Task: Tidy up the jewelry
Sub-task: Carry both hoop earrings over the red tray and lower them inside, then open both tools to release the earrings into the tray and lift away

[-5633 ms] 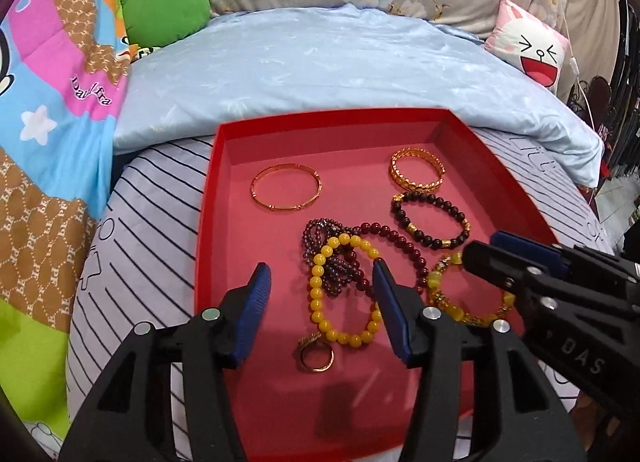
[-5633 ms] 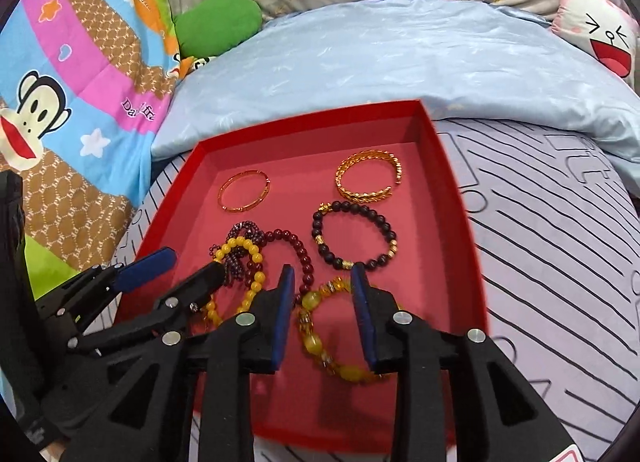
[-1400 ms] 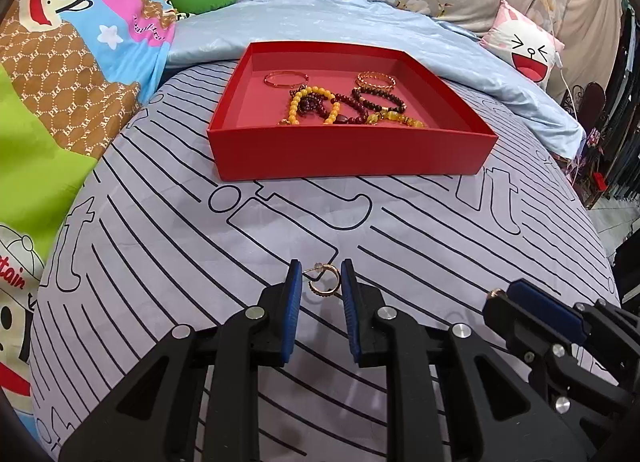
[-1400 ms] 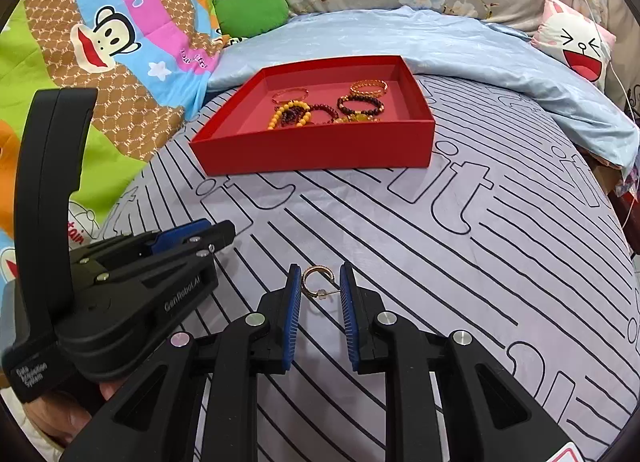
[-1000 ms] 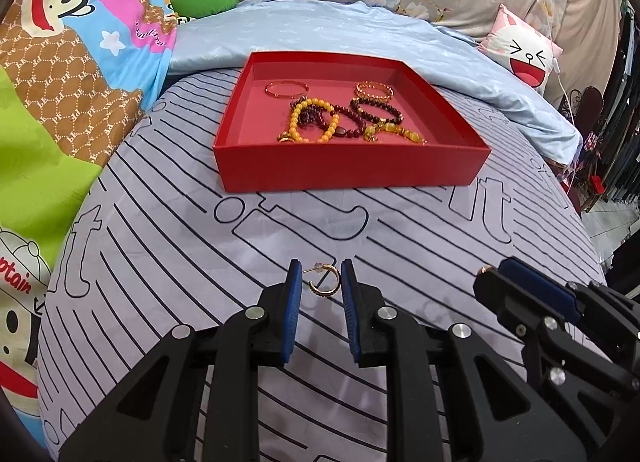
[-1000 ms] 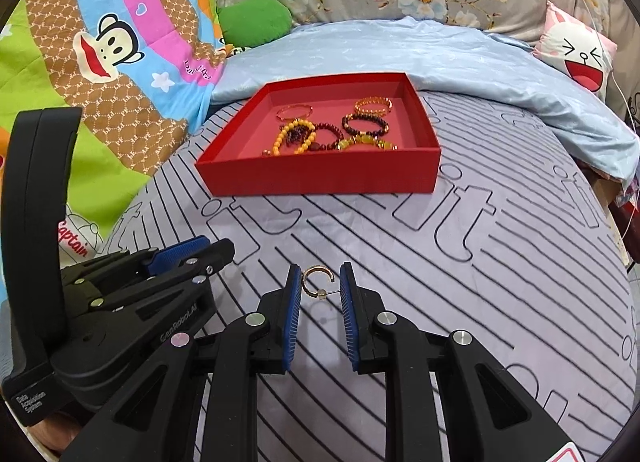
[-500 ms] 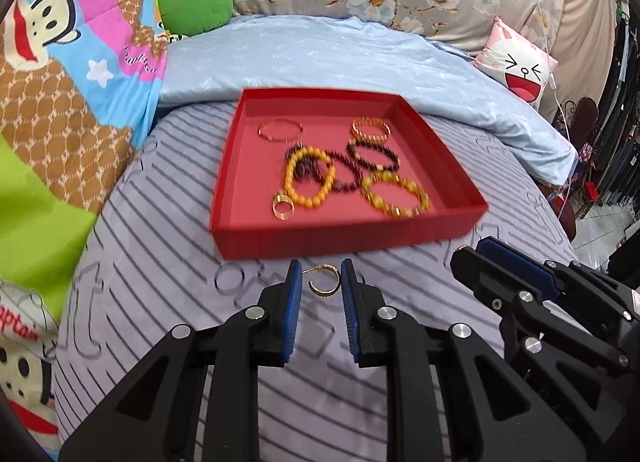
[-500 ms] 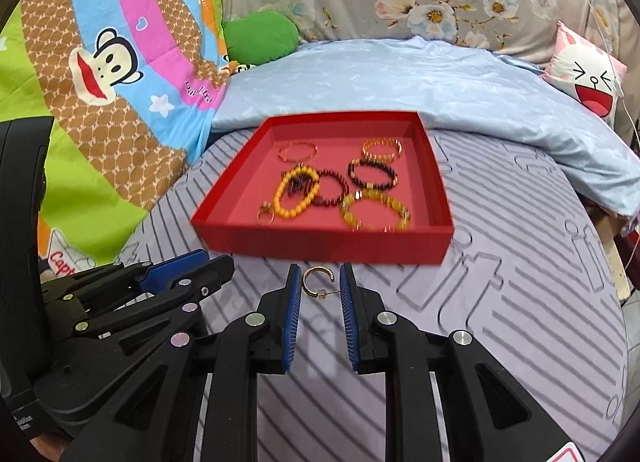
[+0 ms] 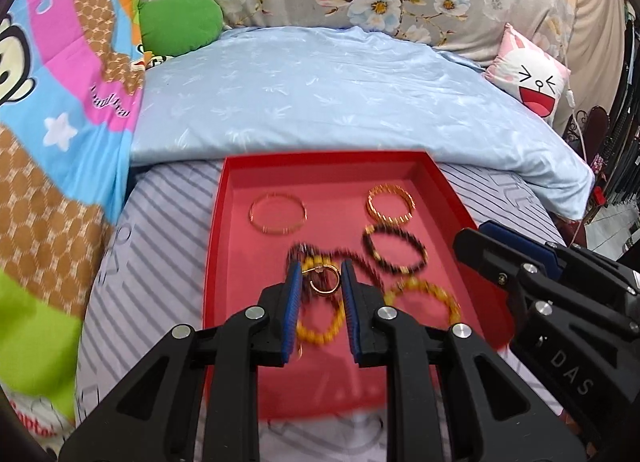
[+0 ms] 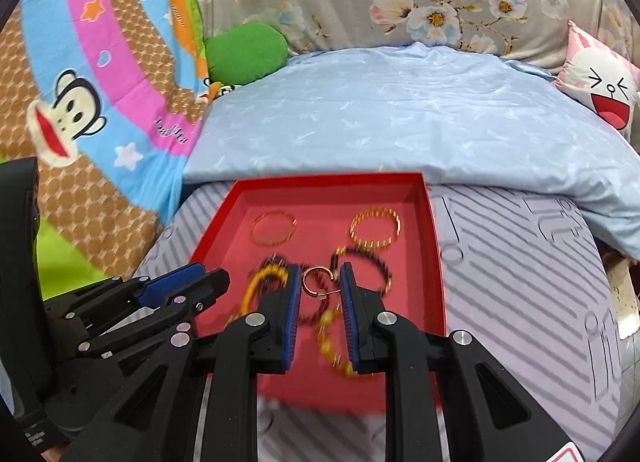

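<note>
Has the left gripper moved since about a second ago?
Yes. The left gripper, holding a gold earring, has come forward over the red tray.

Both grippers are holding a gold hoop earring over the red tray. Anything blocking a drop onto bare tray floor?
Partly. Below the left gripper and its earring lie beaded bracelets; the right gripper with its earring is over them too. Bare red tray floor shows to the left.

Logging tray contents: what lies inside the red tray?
In the red tray: a thin gold bangle, a ribbed gold bangle, dark and yellow bead bracelets. Gripper fingers hide part of the pile.
</note>
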